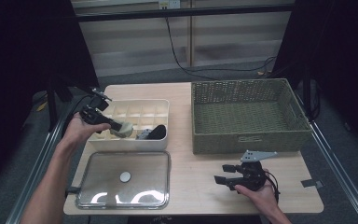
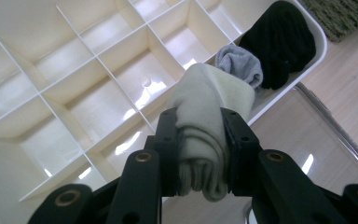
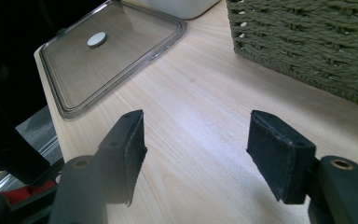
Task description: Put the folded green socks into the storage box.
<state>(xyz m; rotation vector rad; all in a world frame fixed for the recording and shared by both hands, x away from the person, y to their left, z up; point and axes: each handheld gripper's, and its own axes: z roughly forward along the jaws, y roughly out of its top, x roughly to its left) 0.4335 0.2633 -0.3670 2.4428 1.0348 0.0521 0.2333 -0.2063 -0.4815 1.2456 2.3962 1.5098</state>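
We see the left gripper (image 1: 116,125) held over the near-left part of the white divided organizer box (image 1: 161,103), its jaws clamped on a rolled cream sock (image 1: 123,129). In the left gripper view the roll (image 2: 205,126) sits upright between the two black jaws, squeezed at its middle, with its folded end bulging out beyond the jaw tips and its ribbed end toward the camera. The sock hangs above the compartments along the near edge of the box, not resting in any of them as far as we can tell. The left hand (image 1: 80,129) wraps the gripper body from the left, the forearm rising diagonally from the near-left corner of the scene, wrist bent so the jaws point right and slightly down.

Further right in that near row lie a rolled grey sock (image 2: 240,65) and a black sock (image 2: 279,42), touching each other.

The right gripper (image 1: 221,173) rests low over the wooden surface (image 1: 200,163), near the near wall of the green wicker basket (image 1: 249,140). Its jaws stand wide apart with nothing between them, pointing left toward the clear lid (image 1: 121,161) lying flat on the near-left surface. The right hand (image 1: 258,192) grips it from the near side.
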